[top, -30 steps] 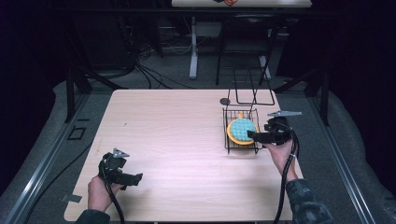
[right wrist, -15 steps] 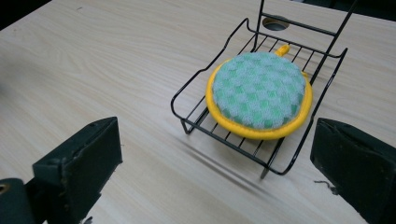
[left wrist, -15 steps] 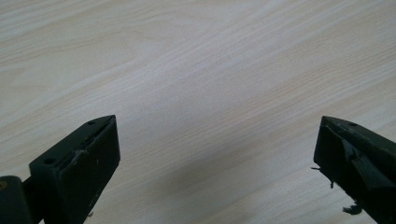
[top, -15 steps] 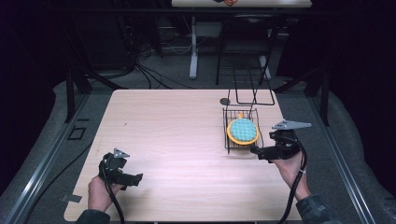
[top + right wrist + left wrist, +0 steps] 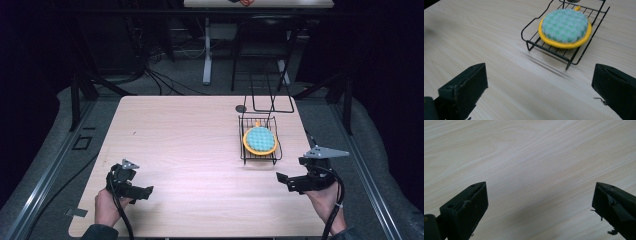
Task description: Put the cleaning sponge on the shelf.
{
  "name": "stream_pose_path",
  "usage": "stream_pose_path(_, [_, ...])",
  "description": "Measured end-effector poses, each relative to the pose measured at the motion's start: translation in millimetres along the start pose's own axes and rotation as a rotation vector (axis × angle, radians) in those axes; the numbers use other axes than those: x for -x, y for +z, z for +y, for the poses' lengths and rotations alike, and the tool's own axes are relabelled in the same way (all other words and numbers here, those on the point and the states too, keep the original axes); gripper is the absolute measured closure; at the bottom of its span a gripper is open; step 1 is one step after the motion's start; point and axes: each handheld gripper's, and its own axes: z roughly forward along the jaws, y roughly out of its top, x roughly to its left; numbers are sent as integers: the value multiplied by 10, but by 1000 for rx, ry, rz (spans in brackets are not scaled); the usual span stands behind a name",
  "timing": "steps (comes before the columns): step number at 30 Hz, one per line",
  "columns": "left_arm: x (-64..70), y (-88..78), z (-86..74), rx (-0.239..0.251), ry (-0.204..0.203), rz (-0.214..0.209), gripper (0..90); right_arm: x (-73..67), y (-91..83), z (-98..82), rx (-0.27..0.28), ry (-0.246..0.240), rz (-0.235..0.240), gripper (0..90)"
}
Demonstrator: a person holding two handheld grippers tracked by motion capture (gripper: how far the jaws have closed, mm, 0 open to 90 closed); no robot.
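Although the right hand-held gripper [image 5: 292, 181] sits at about 5 o'clock on the tabletop [image 5: 190, 150], its jaws have just been opening and now stand fully spread with nothing between them, so the round teal-and-yellow scrubbing pad [image 5: 259, 140] is on its own. At about 7 o'clock the left hand-held gripper [image 5: 142, 191] is also spread wide over bare wood, holding nothing, as the left gripper view confirms.

Farther out, at about 2 o'clock, the pad lies flat on the small black wire rack [image 5: 245, 150], which stands on thin feet on the tabletop. In the right gripper view the pad [image 5: 565, 26] covers most of the rack [image 5: 531, 43], and its yellow rim seems to reach out to the side rails. One likely risk is that the rack is light and free-standing: a returning jaw that clips a rail would push rack and pad together across the smooth wood, or tip the rack. Another is that the pad looks soft and domed, so a jaw coming in low could catch the wires beneath it rather than the pad itself.

Beyond the rack, at about 1 o'clock near the far edge, a taller wire frame [image 5: 272, 100] stands beside a small dark disc [image 5: 241, 108]; a shoved rack could knock into either.
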Motion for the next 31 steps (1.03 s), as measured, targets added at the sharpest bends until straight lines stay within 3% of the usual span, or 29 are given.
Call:
stream_pose_path(8, [14,8,9,-2,7,-4,5,-4,7,-309,-37,21,-12,0])
stream_pose_path(13, [17,12,14,-4,9,-4,5,12,27,-485,-37,59,-17,0])
stream_pose_path(18, [17,10,18,1,12,-4,5,15,113,-626,-79,52,-30,0])
stream_pose_path(31, [11,16,29,-5,14,-4,5,-4,183,-655,-116,31,-27,0])
